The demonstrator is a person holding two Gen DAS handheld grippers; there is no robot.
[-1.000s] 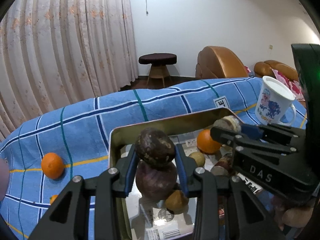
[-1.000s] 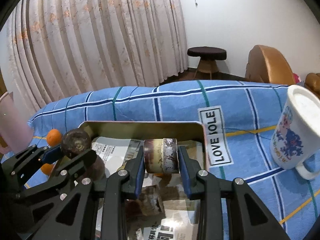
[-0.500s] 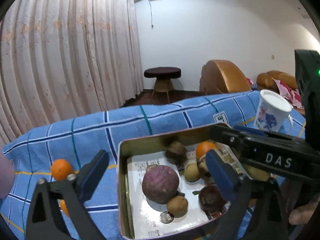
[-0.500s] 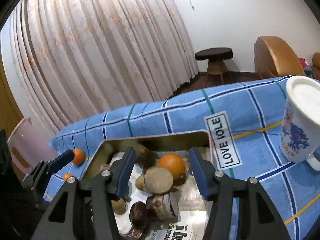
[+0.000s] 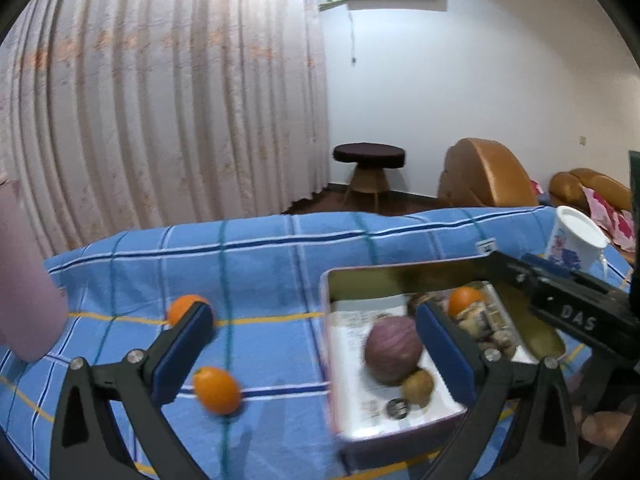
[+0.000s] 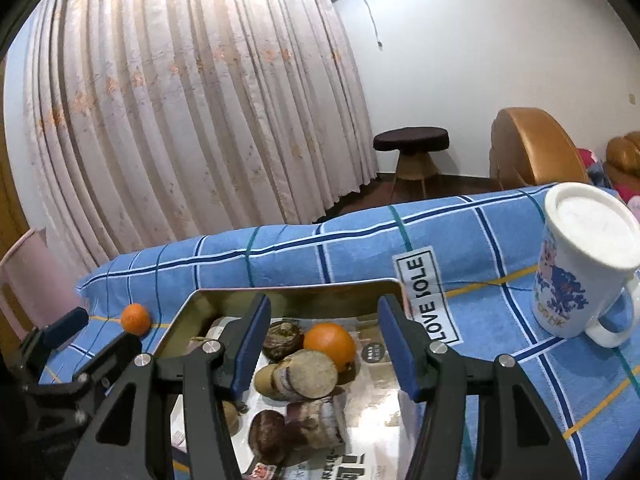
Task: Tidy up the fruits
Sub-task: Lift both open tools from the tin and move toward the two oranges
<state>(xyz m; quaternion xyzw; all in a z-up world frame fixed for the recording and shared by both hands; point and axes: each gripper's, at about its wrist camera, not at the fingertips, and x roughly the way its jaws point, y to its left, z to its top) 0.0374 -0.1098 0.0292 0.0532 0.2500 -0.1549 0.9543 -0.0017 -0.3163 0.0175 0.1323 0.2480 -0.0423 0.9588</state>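
Both my grippers are spread wide and hold nothing: the left (image 5: 312,342) above the cloth (image 5: 272,264), the right (image 6: 326,340) over the tin (image 6: 288,292). I count two oranges (image 5: 217,390) loose on the cloth, one orange (image 6: 330,345) in the tin beside one purple fruit (image 5: 393,349). One mug (image 6: 576,268) stands right.

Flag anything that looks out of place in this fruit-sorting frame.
Two oranges lie loose on the blue checked cloth, left of the metal tin holding the other fruit, including a third orange. Nothing looks spilled or damaged.
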